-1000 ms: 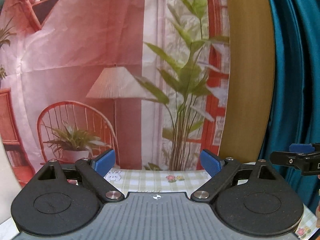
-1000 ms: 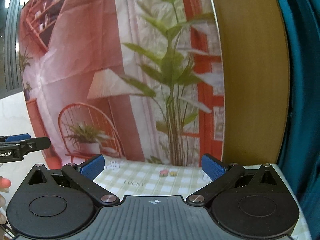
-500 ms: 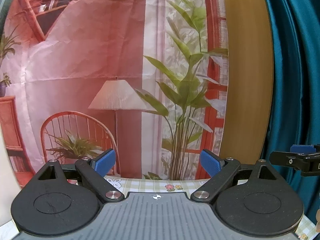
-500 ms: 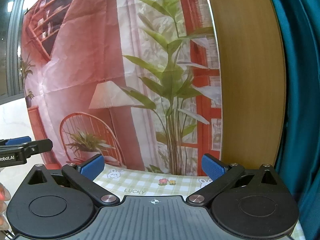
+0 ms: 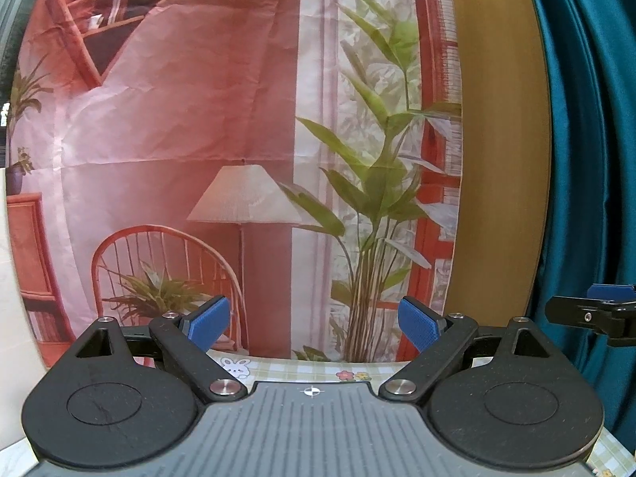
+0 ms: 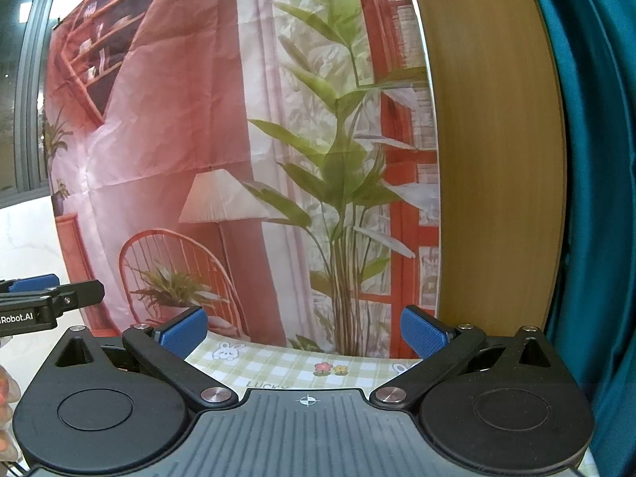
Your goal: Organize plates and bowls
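No plates or bowls appear in either wrist view. We see only a strip of table [image 6: 302, 361] under a green-checked cloth with rabbit and flower prints. Behind it hangs a creased printed backdrop [image 5: 179, 139] showing a lamp, chair and palm; a wooden panel [image 6: 497, 159] and teal curtain [image 5: 588, 159] stand to its right. Left claw [image 5: 314, 322] is held level above the table, jaws wide, empty. Right claw [image 6: 304, 328] likewise wide, empty. Each claw's tip shows at the other view's edge, cut off.
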Tool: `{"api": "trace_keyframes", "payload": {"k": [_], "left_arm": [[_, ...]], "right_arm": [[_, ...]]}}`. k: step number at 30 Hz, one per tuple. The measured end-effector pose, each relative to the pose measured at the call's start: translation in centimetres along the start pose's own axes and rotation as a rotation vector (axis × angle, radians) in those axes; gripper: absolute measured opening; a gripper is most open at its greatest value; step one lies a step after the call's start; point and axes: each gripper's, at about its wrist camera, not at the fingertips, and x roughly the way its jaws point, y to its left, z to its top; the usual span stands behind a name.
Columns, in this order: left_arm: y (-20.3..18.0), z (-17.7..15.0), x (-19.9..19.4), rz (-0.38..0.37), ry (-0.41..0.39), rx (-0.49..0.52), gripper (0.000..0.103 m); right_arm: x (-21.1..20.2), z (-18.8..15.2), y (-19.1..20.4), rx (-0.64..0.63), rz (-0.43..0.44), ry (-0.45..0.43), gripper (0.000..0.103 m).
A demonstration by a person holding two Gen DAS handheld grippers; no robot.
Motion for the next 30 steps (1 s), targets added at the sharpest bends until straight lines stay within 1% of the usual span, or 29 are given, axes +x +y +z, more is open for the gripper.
{"api": "trace_keyframes", "payload": {"k": [30], "left_arm": [[0.08,-0.01,-0.01,0.02,0.002,0.01,0.093]], "right_arm": [[-0.17,0.04,-0.31,0.005,-0.003,0.002,0.103]]}}
